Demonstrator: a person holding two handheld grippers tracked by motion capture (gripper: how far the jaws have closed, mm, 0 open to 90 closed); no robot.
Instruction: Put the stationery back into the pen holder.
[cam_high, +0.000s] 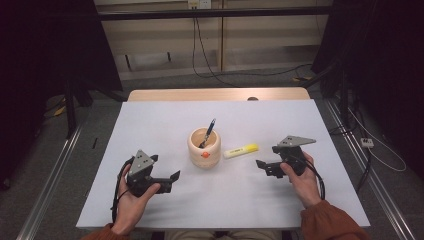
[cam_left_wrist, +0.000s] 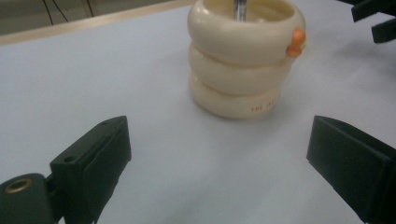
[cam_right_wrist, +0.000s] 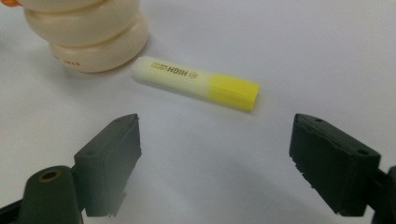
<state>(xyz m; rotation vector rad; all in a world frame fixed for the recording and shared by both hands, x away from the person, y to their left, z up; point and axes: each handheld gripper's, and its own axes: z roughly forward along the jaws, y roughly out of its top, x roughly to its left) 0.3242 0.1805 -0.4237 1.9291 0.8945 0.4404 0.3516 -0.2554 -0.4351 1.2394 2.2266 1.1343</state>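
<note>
Yellow highlighter lies beside the holder; your right gripper faces it, jaws wide, empty, for pickup.

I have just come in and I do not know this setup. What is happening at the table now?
A person sits at a white table with a gripper in each hand. Both grippers are open and hold nothing. The right gripper points at a yellow highlighter lying beside a cream pen holder, which already holds a blue pen. The left gripper faces the holder from the other side.
</note>
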